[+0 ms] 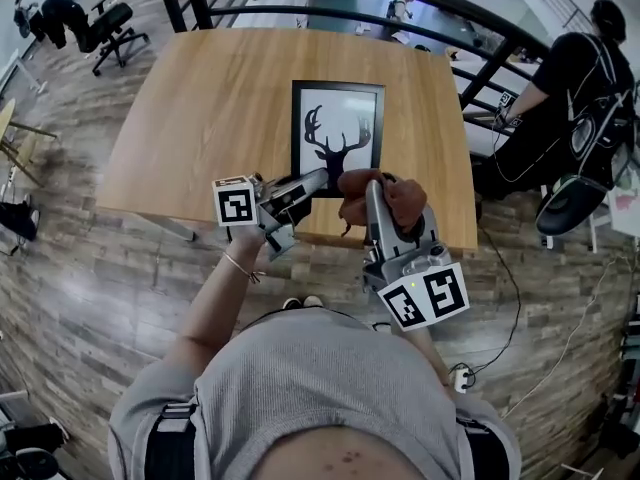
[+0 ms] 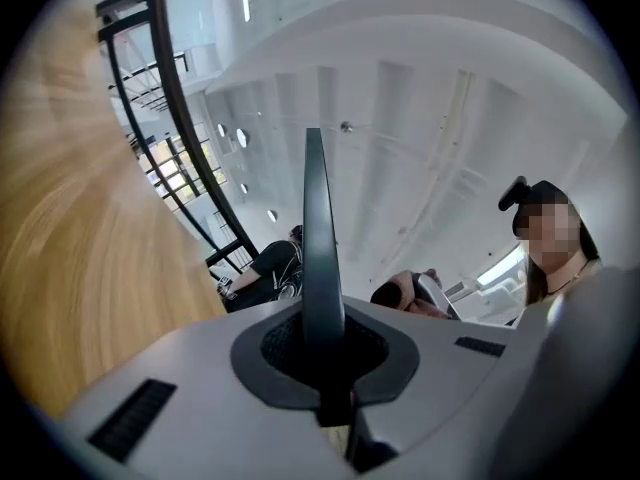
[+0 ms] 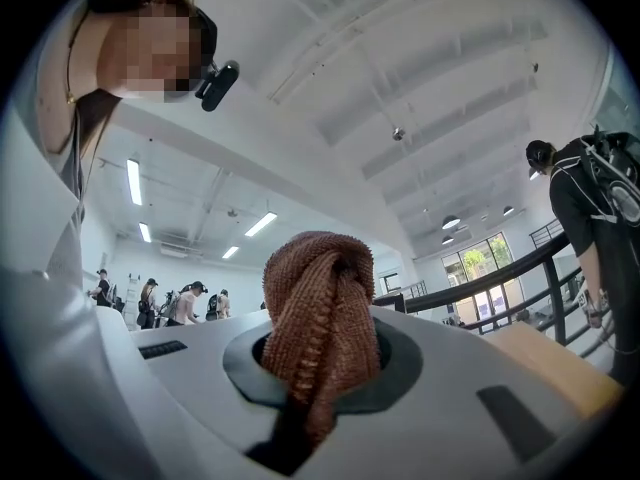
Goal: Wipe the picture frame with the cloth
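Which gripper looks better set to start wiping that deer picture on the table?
The right gripper: its jaws clamp the brown cloth. The left gripper is shut and empty; the picture frame lies before both.

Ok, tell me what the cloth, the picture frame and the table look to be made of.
Cloth: brown looped knit, likely terry or microfibre; ribbed rows show.
Picture frame: black matte border, wood or plastic, can't tell; pale sheen hints at glazing.
Table: light wood or veneer, satin; grain streaks show.

A wooden table [image 1: 210, 108] stands on plank flooring [image 1: 80, 298]. One picture frame [image 1: 338, 133], a deer silhouette inside, lies flat on it.
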`<state>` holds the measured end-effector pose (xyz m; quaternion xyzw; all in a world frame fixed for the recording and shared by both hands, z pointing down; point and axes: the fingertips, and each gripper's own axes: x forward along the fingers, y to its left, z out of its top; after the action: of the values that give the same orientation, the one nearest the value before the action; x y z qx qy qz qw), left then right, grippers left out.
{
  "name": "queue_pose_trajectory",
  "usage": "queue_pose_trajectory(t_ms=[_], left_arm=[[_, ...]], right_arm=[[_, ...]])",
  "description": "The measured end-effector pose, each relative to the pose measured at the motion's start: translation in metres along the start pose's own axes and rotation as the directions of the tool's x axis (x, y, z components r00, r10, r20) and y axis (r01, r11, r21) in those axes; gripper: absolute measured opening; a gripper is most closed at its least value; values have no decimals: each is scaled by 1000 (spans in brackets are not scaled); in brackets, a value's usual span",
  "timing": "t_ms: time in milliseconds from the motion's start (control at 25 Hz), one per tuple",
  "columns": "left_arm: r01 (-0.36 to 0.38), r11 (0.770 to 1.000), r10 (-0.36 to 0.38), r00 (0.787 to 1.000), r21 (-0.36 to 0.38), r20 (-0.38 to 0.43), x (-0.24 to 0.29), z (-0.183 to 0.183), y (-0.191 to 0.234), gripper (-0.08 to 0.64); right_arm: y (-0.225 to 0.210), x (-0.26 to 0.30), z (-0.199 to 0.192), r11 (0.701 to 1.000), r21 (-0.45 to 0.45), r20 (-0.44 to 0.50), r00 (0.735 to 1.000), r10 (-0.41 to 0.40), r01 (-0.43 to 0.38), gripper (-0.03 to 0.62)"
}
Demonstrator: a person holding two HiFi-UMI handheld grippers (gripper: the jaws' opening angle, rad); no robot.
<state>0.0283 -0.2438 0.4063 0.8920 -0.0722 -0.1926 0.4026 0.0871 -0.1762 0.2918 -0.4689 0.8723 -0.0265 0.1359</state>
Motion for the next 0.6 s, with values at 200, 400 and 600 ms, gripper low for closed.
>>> queue_pose_trajectory(t_ms=[200, 400, 600], left_arm=[[63, 988, -61, 998, 142, -19, 27, 36, -38, 18], [106, 947, -97, 994, 302, -44, 45, 56, -80, 18], [153, 916, -156, 987, 371, -23, 47, 71, -120, 18]], right_arm=[[3, -1, 13, 1000, -15, 12, 1000, 18, -18, 46], [14, -4, 29, 997, -45, 31, 998, 59, -58, 46], [33, -6, 60, 987, -113, 70, 990, 124, -115, 46]])
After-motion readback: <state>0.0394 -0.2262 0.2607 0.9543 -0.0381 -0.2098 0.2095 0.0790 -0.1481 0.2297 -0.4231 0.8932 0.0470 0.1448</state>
